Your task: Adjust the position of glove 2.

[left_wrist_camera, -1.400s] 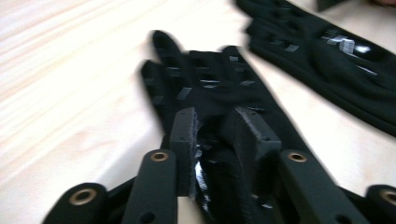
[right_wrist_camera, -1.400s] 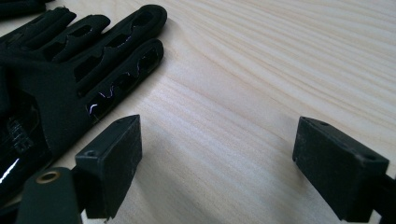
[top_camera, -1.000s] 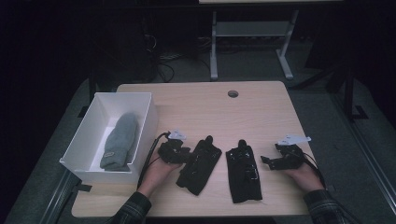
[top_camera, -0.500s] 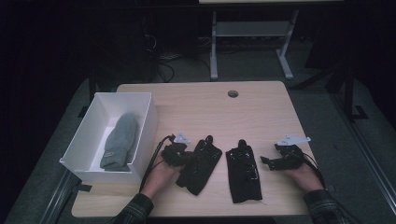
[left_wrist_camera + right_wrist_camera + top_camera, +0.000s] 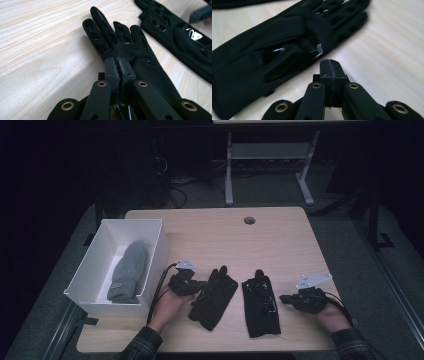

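Observation:
Two black gloves lie side by side on the wooden table. My left gripper [image 5: 202, 285] [image 5: 119, 61] sits at the left glove's [image 5: 215, 300] [image 5: 125, 47] edge below its fingers. Its jaws have just been closing and are shut, with a fold of that glove pinched between them. My right gripper [image 5: 283, 297] [image 5: 331, 62] rests on the table just right of the right glove [image 5: 260, 307] [image 5: 274, 50]. Its jaws have also just closed, pad against pad, with nothing between them. The right glove [image 5: 175, 32] also lies beyond the left one in the left gripper view.
A white box [image 5: 110, 307] stands at the table's left edge with a grey mitten [image 5: 129, 270] inside. A small round hole [image 5: 249, 220] marks the far middle of the tabletop [image 5: 280, 245]. A metal stand's legs [image 5: 229, 180] rise behind the table.
The right gripper's jaws have gone from spread to closed beside the right glove. The left gripper's jaws have closed at the left glove's edge. Both hands have barely shifted.

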{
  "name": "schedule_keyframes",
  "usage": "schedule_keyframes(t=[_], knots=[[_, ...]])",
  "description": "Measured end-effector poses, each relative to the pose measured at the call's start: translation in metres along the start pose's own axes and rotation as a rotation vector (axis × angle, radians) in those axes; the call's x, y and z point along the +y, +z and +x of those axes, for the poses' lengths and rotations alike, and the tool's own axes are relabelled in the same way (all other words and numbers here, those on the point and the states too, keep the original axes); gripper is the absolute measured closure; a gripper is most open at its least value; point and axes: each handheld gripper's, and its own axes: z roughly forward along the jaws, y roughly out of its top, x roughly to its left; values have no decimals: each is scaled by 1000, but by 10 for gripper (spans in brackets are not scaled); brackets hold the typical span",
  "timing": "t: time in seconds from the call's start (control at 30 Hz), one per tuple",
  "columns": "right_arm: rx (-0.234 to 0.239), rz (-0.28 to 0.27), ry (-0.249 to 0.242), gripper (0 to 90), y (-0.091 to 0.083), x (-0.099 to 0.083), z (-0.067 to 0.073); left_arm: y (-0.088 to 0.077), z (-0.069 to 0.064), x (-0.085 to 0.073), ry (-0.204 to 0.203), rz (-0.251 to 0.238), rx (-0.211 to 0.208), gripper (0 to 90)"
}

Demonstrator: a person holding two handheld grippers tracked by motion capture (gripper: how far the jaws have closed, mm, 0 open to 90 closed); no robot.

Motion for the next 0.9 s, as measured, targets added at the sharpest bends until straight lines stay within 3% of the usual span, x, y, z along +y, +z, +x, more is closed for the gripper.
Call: schedule_keyframes(t=[0.3, 0.9], knots=[[43, 22, -26, 900, 8, 4, 9, 3, 4, 3, -17, -22, 2, 873], [101, 21, -55, 900, 19, 15, 20, -4, 1, 6, -52, -64, -85, 873]])
